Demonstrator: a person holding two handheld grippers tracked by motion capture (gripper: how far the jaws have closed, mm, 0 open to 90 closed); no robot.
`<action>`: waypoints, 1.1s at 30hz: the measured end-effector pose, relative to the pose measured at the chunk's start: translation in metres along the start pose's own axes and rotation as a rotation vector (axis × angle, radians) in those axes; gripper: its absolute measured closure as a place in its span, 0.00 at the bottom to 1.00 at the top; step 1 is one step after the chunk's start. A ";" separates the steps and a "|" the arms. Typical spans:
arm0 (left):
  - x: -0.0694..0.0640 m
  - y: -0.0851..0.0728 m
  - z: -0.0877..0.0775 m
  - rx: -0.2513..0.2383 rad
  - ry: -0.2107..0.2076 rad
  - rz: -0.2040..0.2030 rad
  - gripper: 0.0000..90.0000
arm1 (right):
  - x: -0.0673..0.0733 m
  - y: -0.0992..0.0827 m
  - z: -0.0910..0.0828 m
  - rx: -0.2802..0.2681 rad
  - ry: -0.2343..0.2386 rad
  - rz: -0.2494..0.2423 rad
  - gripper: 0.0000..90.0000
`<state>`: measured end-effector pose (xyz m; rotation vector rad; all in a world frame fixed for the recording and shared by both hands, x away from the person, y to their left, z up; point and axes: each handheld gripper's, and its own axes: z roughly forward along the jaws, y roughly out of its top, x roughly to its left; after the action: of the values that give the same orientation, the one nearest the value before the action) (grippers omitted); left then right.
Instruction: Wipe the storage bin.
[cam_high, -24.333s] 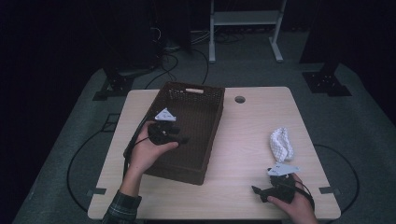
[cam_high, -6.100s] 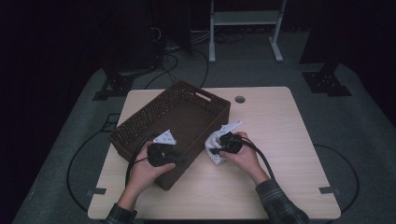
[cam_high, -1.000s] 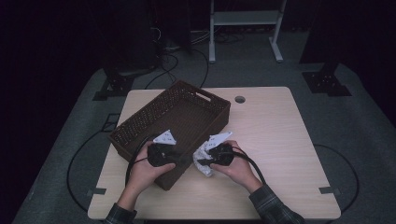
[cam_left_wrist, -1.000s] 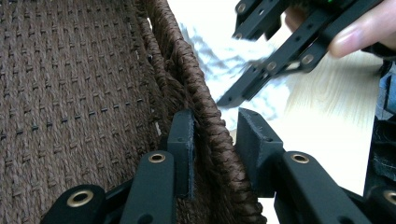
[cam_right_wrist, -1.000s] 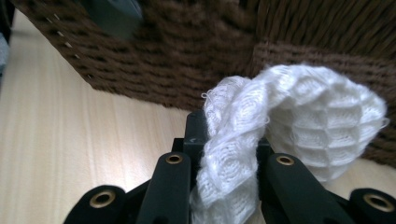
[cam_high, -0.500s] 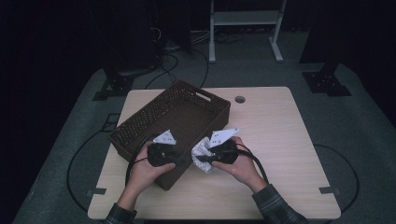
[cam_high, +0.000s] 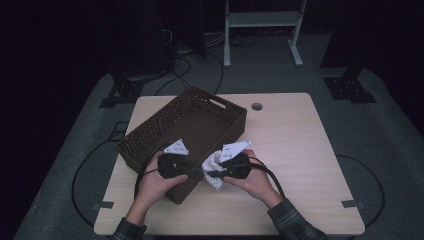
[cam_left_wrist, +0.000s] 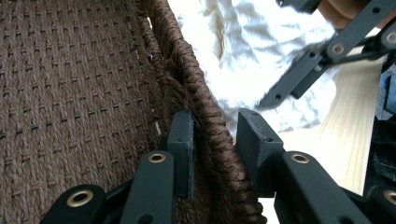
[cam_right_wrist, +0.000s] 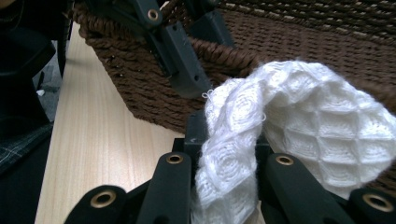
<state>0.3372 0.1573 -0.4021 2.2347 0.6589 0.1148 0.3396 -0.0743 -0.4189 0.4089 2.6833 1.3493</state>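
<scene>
White cloth (cam_right_wrist: 280, 121) pinched in right tongs (cam_right_wrist: 224, 140), left tongs (cam_left_wrist: 212, 135) clamping basket (cam_high: 190, 120) rim

No readable text, label, brand, number or sign anywhere.

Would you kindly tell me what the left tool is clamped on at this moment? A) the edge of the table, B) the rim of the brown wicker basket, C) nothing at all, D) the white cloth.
B: in the left gripper view the left tool has its jaws on either side of the woven rim of the basket, pressing it, while the white cloth is held by the right tool.
</scene>
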 end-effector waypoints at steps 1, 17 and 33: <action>0.000 0.000 0.000 0.000 0.000 0.000 0.75 | 0.000 0.000 0.001 0.001 0.003 0.000 0.85; 0.000 0.000 0.000 0.001 0.001 0.002 0.74 | 0.000 -0.014 0.028 0.069 0.036 0.003 0.86; 0.000 0.000 0.000 0.001 -0.001 0.001 0.75 | -0.001 -0.026 0.041 0.107 0.044 0.021 0.86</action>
<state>0.3373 0.1573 -0.4021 2.2358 0.6576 0.1144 0.3446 -0.0574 -0.4646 0.4234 2.8040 1.2385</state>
